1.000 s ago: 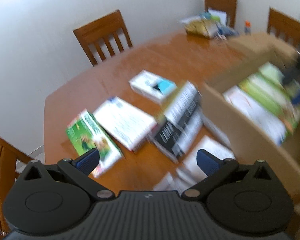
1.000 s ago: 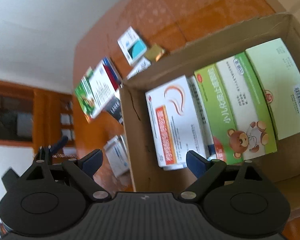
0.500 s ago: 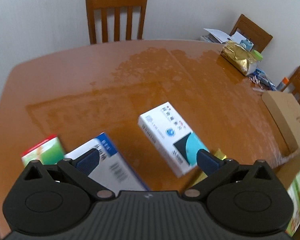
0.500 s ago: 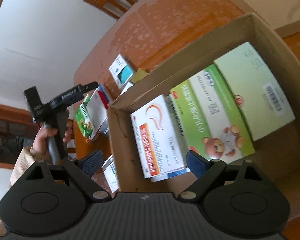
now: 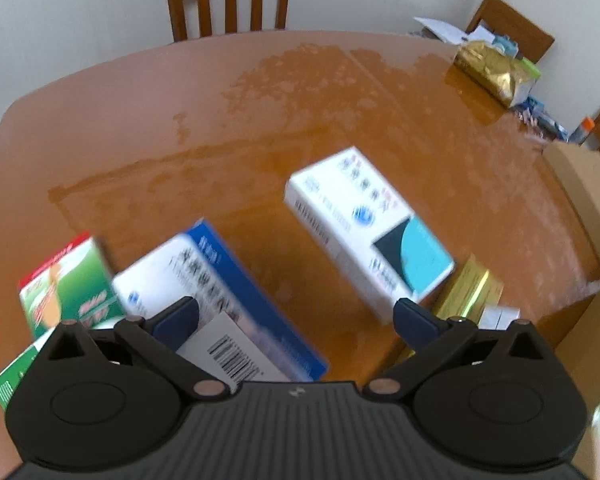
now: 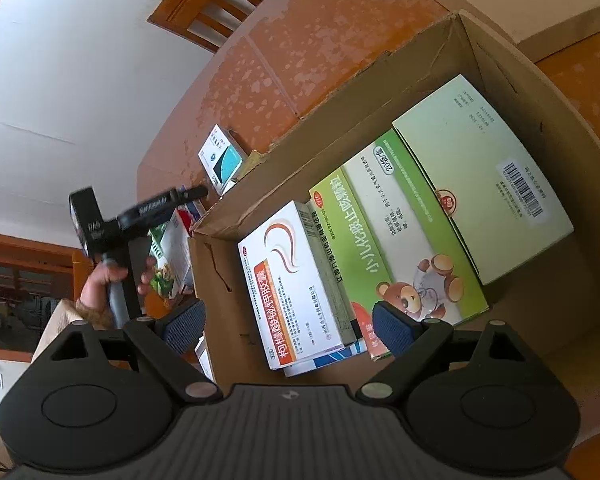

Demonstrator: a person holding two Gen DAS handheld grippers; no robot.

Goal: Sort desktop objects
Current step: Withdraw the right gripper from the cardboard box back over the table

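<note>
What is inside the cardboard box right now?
Inside the cardboard box: a pale green carton, a green bear carton and a white-and-orange carton, atop a mostly hidden blue-striped box. Anything deeper is covered.

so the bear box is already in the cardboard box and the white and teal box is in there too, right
Not quite. The bear box does lie in the cardboard box, but the white and teal box is out on the table, as the left wrist view shows.
</note>
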